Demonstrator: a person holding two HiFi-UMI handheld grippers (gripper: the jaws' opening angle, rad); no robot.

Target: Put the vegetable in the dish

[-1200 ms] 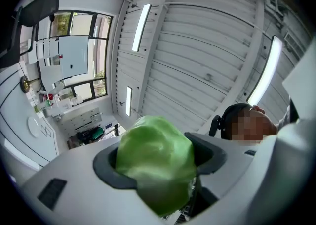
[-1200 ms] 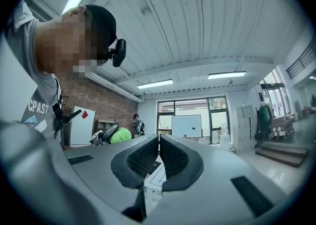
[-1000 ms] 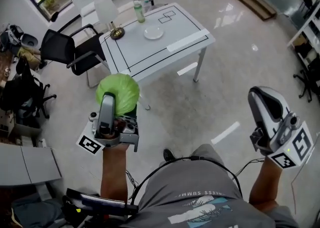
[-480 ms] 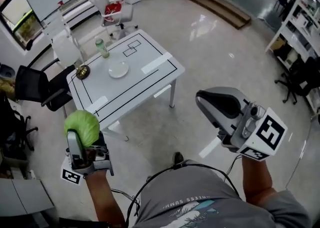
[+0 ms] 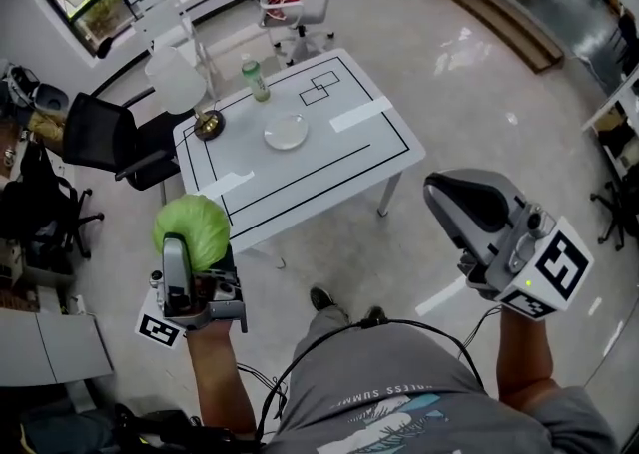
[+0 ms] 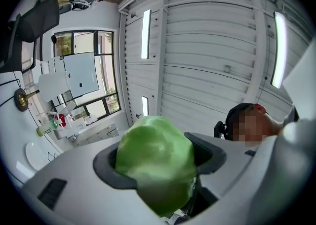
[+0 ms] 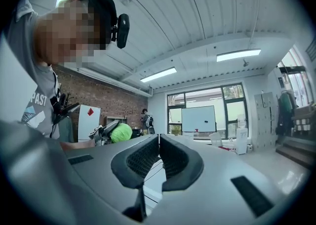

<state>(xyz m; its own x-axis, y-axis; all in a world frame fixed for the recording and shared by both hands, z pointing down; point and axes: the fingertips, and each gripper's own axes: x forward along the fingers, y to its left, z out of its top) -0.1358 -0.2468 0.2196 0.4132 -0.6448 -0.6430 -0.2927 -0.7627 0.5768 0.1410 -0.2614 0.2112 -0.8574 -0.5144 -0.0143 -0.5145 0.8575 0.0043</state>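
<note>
**Head view.** Shows the left gripper (image 5: 196, 254) low at left, pinching a green cabbage (image 5: 190, 226) between its jaws. Holds the cabbage in the air over the floor, just short of the near edge of the white table (image 5: 329, 158) and not touching it. Finds the dish (image 5: 286, 131), a pale shallow plate, on the far half of the table, well apart from the cabbage. Notes a bottle (image 5: 256, 79) beyond the dish and a small brass-coloured object (image 5: 209, 124) to its left, both standing on the table. Records black line markings and white tape strips on the tabletop. Places the right gripper (image 5: 461, 205) at right, raised over the floor, apart from the table.

**Left gripper view.** Confirms the left gripper (image 6: 158, 163) clamped on the cabbage (image 6: 155, 155), with the dark pads against it on both sides and the gap filled by it. Looks upward past the cabbage to ribbed ceiling panels and light strips.

**Right gripper view.** Shows the right gripper (image 7: 158, 157) with jaws pressed together, pads meeting, nothing between them. Catches the cabbage (image 7: 120, 132) small in the background at left, in the grip of the left gripper (image 7: 106, 132).
</note>
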